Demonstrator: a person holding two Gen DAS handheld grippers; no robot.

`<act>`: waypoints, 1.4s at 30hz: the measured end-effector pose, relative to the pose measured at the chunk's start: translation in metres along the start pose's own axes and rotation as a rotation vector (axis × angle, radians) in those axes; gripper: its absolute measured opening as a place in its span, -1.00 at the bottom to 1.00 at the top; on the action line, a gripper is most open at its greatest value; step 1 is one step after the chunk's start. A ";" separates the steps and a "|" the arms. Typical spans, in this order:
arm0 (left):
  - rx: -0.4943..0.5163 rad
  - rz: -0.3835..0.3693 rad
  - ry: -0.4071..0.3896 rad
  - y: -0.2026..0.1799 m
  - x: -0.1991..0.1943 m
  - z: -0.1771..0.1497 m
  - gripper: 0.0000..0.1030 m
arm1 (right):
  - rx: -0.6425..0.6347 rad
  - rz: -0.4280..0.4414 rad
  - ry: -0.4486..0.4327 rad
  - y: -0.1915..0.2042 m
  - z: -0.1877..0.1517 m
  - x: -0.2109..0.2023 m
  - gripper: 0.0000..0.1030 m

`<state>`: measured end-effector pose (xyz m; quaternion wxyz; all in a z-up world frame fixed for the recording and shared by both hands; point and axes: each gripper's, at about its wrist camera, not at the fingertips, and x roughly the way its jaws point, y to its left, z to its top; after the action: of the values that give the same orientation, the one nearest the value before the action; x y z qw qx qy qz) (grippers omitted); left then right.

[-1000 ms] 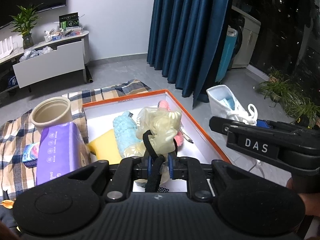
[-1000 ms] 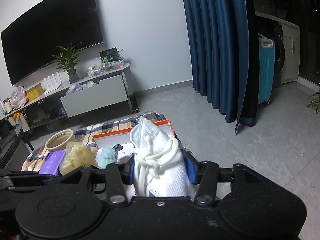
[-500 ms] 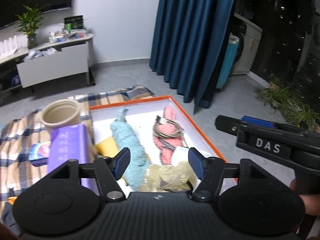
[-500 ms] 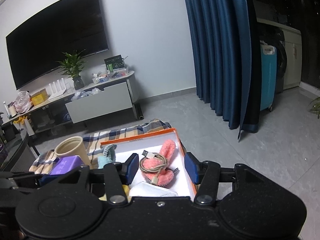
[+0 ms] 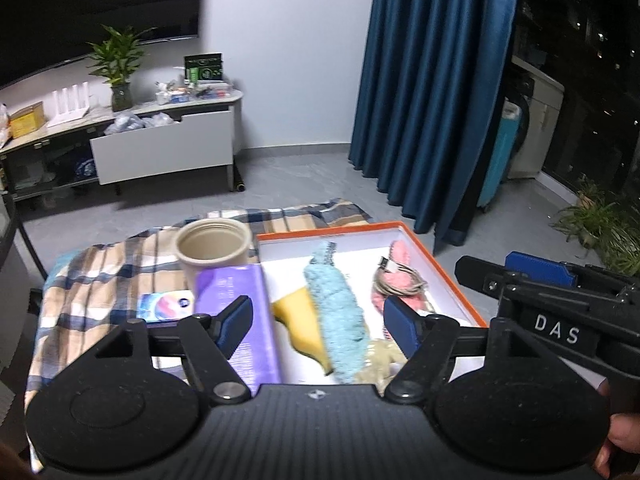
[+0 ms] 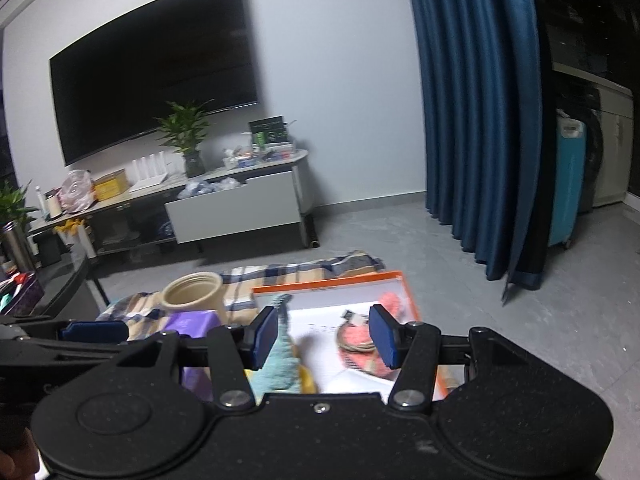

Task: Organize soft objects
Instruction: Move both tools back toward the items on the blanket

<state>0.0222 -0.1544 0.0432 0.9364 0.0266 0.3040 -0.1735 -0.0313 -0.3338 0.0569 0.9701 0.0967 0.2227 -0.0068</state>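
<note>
Left hand-held gripper [image 5: 318, 326] empty, jaws opening, nothing pinched between pads, hovering over near end of box [image 5: 444, 266]. Right hand-held gripper [image 6: 326, 336] wide apart, also empty, above same box.

Soft items all lying inside white box with orange rim:
- blue fluffy piece [image 5: 338, 308], long and shaggy, running lengthwise down the middle, checked tab at far end
- yellow piece [image 5: 302, 320], flat, smooth, just left of blue one, touching it
- pink fluffy piece [image 5: 400, 280] on right side, with a coiled cable [image 5: 394, 278] on top
- pale translucent bag [image 5: 380, 360] with small flower print, crumpled at near end, partly hidden behind left pad
- white mesh piece near right-hand near corner, mostly hidden, kind unclear

Box sits on plaid cloth [image 5: 104, 280] over a low surface. Beige cup [image 5: 214, 246] upright, touching box's left far corner. Purple pack [image 5: 240, 320] lying along box's left wall. Small blue-pink packet [image 5: 166, 306] left of purple pack.

Right view blurred; same items visible, same spots.
</note>
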 end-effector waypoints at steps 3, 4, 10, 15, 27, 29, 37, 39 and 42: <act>-0.018 0.018 -0.006 0.011 -0.005 -0.001 0.43 | -0.017 0.020 0.003 0.013 0.000 0.001 0.20; -0.023 0.023 -0.007 0.015 -0.006 -0.002 0.43 | -0.022 0.029 0.006 0.017 0.000 0.002 0.21; -0.053 0.061 -0.015 0.035 -0.015 -0.005 0.43 | -0.054 0.074 0.022 0.042 -0.001 0.009 0.20; -0.079 0.092 -0.018 0.053 -0.022 -0.007 0.43 | -0.080 0.105 0.030 0.062 -0.001 0.013 0.20; -0.125 0.152 -0.029 0.090 -0.038 -0.015 0.43 | -0.138 0.183 0.052 0.104 -0.005 0.023 0.20; -0.133 0.161 -0.030 0.096 -0.041 -0.017 0.42 | -0.147 0.196 0.057 0.111 -0.006 0.025 0.20; -0.167 0.181 -0.026 0.119 -0.049 -0.026 0.43 | -0.180 0.257 0.078 0.134 -0.012 0.035 0.20; -0.167 0.197 -0.020 0.126 -0.050 -0.031 0.43 | -0.190 0.281 0.084 0.138 -0.015 0.036 0.20; -0.189 0.239 0.010 0.142 -0.048 -0.043 0.43 | -0.220 0.326 0.099 0.146 -0.023 0.036 0.20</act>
<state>0.0106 0.0004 0.0279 0.9471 -0.0249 0.3185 -0.0313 -0.0008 -0.1846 0.0478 0.9508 0.0252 0.2511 0.1795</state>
